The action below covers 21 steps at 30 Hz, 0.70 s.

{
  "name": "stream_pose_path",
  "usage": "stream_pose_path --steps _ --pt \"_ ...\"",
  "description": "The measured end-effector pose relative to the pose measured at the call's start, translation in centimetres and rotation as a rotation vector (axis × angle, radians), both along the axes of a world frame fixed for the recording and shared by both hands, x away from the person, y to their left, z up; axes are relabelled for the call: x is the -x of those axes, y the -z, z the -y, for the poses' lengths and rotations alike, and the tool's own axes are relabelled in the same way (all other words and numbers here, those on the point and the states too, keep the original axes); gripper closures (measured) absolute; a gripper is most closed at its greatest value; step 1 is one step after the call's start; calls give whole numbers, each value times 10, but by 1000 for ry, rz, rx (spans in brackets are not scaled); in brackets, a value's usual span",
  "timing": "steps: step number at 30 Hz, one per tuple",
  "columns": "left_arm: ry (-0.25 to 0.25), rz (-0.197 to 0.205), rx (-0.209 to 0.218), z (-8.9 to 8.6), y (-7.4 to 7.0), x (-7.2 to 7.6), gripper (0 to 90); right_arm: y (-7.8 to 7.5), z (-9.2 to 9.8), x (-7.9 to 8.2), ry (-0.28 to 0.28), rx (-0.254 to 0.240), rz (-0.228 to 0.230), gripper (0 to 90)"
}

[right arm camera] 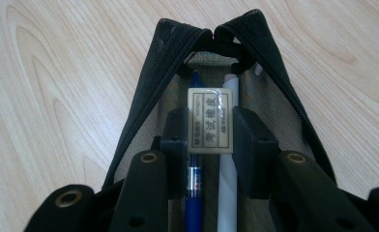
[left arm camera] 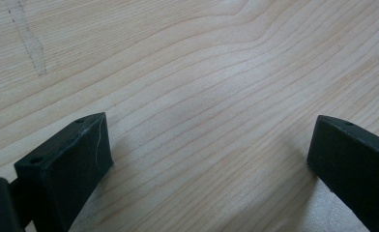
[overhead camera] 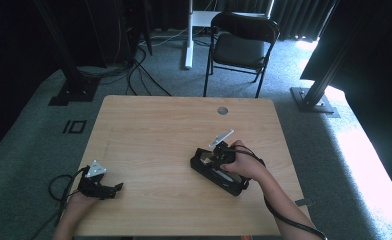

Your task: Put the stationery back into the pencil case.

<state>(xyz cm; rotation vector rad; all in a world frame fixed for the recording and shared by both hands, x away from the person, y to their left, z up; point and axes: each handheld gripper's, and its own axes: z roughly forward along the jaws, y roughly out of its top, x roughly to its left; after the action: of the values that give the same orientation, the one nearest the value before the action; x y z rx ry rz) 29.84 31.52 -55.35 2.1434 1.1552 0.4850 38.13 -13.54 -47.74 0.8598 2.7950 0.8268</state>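
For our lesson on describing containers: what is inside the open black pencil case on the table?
Inside the pencil case lie a blue pen and a white pen. The right tongs hold a wrapped eraser over them. The eraser and tongs cover the rest of the inside.

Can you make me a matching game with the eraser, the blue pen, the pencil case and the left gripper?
Things:
1. eraser
2. blue pen
3. pencil case
4. left gripper

States:
A. open, over bare wood
B. unzipped, lying on the table
C. pinched in the right gripper
D. lying inside the case

Pairs: 1-C, 2-D, 3-B, 4-A
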Motion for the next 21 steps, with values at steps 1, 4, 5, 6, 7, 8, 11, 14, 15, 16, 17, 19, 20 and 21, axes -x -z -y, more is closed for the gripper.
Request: stream_pose_path --steps 1,4,5,6,7,8,11,14,15,16,17,19,20,21 --pt "0 0 0 0 0 0 21 1 -1 0 -2 2 0 682" --pt "0 0 0 0 0 0 21 2 -3 -1 -3 3 -9 673" --pt "0 0 0 0 0 0 21 2 -4 -1 -7 7 -10 656" --pt "0 0 0 0 0 0 22 2 -4 -1 -6 4 -9 648" --pt "0 0 0 0 0 0 21 2 -3 -2 -2 -1 -9 641" --pt "0 0 0 0 0 0 21 2 -3 -2 -4 2 -10 625" --pt "0 0 0 0 0 0 21 -1 0 -2 1 -14 -8 626" --pt "0 0 0 0 0 0 21 -9 3 0 -5 -45 3 624" --pt "0 0 0 0 0 0 21 -12 5 0 -6 -64 11 624" --pt "0 0 0 0 0 0 21 -15 6 0 -4 -80 19 620" --pt "0 0 0 0 0 0 22 -19 8 1 -2 -94 27 611" --pt "0 0 0 0 0 0 22 -25 12 0 10 -134 39 608" --pt "0 0 0 0 0 0 21 -28 14 -1 16 -144 49 593" --pt "0 0 0 0 0 0 21 -30 16 -1 27 -148 63 586"
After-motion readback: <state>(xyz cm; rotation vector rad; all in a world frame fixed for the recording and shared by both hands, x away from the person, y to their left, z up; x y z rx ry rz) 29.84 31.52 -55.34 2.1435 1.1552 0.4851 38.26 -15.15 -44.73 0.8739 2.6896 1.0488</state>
